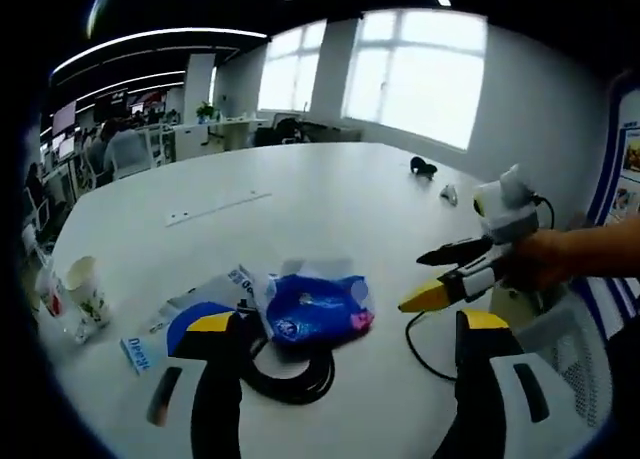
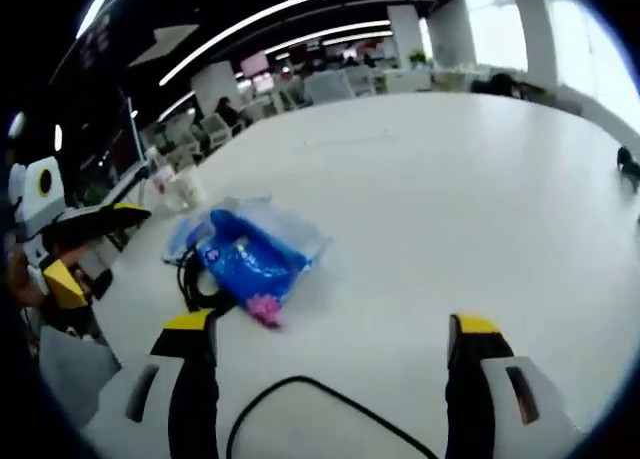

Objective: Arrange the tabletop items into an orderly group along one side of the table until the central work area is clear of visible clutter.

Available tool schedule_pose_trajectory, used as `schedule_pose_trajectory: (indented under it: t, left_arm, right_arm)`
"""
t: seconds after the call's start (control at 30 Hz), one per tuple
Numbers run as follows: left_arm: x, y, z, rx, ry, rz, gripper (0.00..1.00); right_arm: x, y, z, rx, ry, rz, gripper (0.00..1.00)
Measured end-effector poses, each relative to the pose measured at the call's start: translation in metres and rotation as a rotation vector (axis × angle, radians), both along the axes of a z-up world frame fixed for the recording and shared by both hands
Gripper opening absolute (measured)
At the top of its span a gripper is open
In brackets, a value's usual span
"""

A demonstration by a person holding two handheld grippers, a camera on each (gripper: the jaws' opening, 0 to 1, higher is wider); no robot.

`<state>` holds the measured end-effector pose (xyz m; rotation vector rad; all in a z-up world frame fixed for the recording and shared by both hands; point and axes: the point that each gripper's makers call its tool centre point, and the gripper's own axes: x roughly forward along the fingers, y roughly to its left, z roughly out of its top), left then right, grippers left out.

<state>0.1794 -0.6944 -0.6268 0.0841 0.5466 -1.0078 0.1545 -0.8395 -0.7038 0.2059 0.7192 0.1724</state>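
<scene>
Left hand-held gripper [image 1: 340, 329]: jaws wide apart, nothing between them, hovering just above the white worktop [image 1: 320, 194] and aimed at the clutter pile. Right hand-held gripper [image 2: 330, 339]: jaws also spread wide, empty, held over bare worktop with a loose black cable [image 2: 300, 399] curving between them near the lower edge.

Clutter sits close to the near edge on the left side. Blue plastic packet [image 1: 315, 309], with a pink patch at 1 corner, lies on top of a coiled black cord [image 1: 290, 374]. Flat paper sheets [image 1: 195, 304] with blue print spread out beside and partly under it. 2 paper cups [image 1: 75, 294] stand near the worktop edge, apart from the pile. Far side: 1 small dark item [image 1: 423, 166] and 1 small pale item [image 1: 449, 192], well apart from everything else; too small to identify.

Judgement: early step, nothing grouped yet; both grippers are lining up on the packet-and-cord pile. Next move likely calls for the left gripper to lower and close on the packet's crinkled edge, lifting it clear of the cord so the 2 do not drag together. Thin film may slip; a pinch on a folded edge seems safer. The far items remain to be collected.
</scene>
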Motion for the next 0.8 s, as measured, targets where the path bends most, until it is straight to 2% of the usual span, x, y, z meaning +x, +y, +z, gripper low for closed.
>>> schedule_pose_trajectory:
  t: [0.33,0.4,0.43,0.53,0.63,0.8]
  left_arm:
    - [0.018,-0.006,-0.022,0.041,0.032,-0.004,0.86]
    - [0.023,-0.007,-0.024,0.039,0.037,0.001,0.85]
    - [0.026,-0.007,-0.024,0.036,0.040,0.005,0.85]
    - [0.034,-0.007,-0.030,0.038,0.049,0.017,0.81]
    - [0.042,-0.007,-0.036,0.031,0.068,0.042,0.77]
    - [0.051,-0.009,-0.043,0.026,0.076,0.058,0.71]
  right_arm:
    - [0.006,0.007,-0.006,0.024,0.011,-0.020,0.91]
    - [0.012,0.006,-0.003,0.073,-0.014,-0.071,0.91]
    - [0.012,0.007,-0.004,0.078,-0.011,-0.070,0.90]
    - [0.014,0.010,-0.010,0.046,0.016,-0.045,0.88]
    - [0.021,0.010,-0.007,0.073,-0.008,-0.065,0.87]
    - [0.028,0.014,-0.012,0.064,0.013,-0.059,0.85]
